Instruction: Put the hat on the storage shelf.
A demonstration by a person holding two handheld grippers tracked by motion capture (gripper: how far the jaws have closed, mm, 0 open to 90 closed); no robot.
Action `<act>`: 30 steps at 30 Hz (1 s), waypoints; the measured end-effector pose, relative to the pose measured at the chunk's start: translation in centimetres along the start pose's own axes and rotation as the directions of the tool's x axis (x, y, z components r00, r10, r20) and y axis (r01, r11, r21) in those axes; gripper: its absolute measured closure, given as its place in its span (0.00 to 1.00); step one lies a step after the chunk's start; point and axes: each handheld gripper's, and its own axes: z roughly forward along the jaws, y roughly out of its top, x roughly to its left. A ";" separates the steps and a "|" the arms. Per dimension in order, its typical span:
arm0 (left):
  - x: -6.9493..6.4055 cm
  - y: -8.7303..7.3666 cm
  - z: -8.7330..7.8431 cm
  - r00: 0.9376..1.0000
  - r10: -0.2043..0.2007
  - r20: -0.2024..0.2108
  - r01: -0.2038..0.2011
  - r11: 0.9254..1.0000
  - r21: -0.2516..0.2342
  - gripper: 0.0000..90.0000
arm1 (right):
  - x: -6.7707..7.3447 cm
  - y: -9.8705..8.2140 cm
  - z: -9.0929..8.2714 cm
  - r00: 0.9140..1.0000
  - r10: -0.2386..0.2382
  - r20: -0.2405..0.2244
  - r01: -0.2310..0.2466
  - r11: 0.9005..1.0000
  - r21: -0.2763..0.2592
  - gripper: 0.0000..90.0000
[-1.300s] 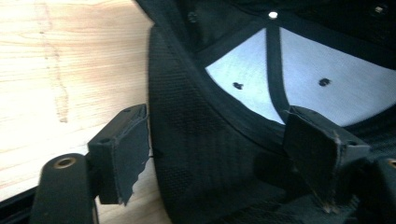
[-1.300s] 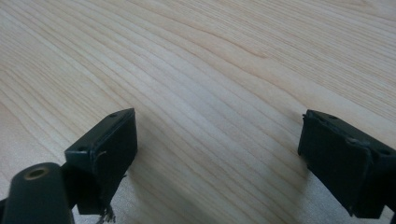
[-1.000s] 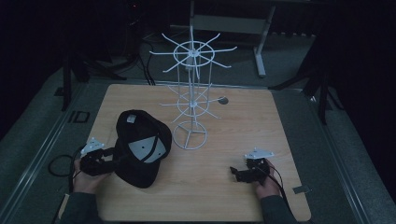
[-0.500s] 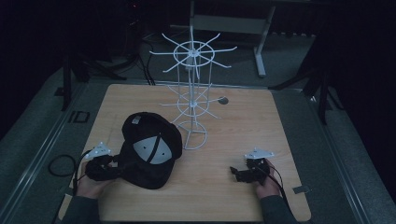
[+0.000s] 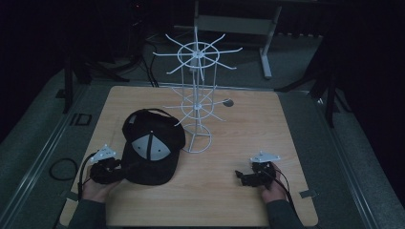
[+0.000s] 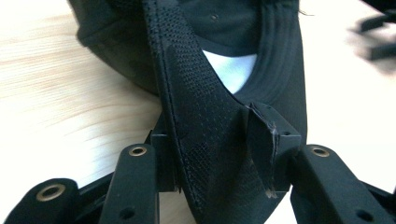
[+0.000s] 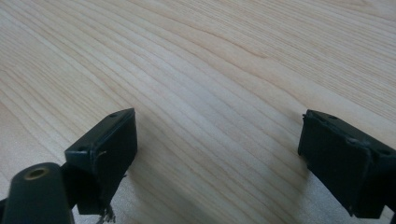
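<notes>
My left gripper [image 5: 114, 168], lower left, has its jaws clamped on the brim of the black cap [image 5: 152, 149]. My right gripper [image 5: 243, 177], lower right, jaws apart over bare counter [image 5: 248, 129]. Cap lies left of centre; white wire rack [image 5: 196, 102] stands just beyond

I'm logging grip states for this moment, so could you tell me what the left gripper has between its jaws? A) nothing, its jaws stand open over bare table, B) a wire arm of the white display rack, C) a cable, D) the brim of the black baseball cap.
D: in the left gripper view the left gripper has its jaws closed on the black baseball cap at its brim, while the white wire display rack stands apart, untouched.
</notes>
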 end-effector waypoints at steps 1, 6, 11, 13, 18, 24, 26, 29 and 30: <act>0.0 0.0 0.0 1.000 -0.007 -0.012 0.007 1.000 0.005 0.65 | 0.0 0.0 0.0 1.000 0.000 0.000 0.000 1.000 0.000 0.13; -0.5 -0.2 0.8 1.000 0.026 -0.008 -0.026 0.998 0.059 0.64 | 0.0 0.0 0.0 1.000 -0.001 0.000 0.001 1.000 0.000 0.13; -0.6 -0.3 2.2 1.000 0.013 0.009 -0.014 0.993 0.117 0.59 | 0.0 0.0 0.0 1.000 0.000 0.000 0.000 1.000 -0.001 0.13; -0.6 -0.3 2.4 1.000 0.005 0.025 -0.008 0.992 0.123 0.59 | 0.0 0.0 0.0 1.000 0.000 0.000 0.000 1.000 -0.001 0.13; -0.7 -0.2 2.3 1.000 0.008 0.030 -0.011 0.993 0.121 0.65 | 0.0 0.0 0.0 1.000 -0.001 0.000 0.001 1.000 -0.001 0.13; -0.7 0.2 1.5 1.000 -0.002 0.026 0.001 0.998 0.057 0.72 | 0.0 0.0 0.0 1.000 -0.001 0.000 0.001 1.000 -0.001 0.13; -0.7 0.3 1.2 0.999 -0.007 0.042 0.005 0.999 0.042 0.75 | 0.0 0.0 0.0 1.000 0.000 0.000 0.000 1.000 0.000 0.13; -0.7 0.5 0.9 0.998 -0.026 0.063 0.025 1.000 0.017 0.80 | 0.0 0.0 0.0 1.000 0.001 0.000 -0.001 1.000 0.000 0.13; -0.7 0.6 0.7 0.998 -0.032 0.051 0.031 0.999 0.015 0.81 | 0.0 0.0 0.0 1.000 0.000 0.000 0.000 1.000 0.000 0.13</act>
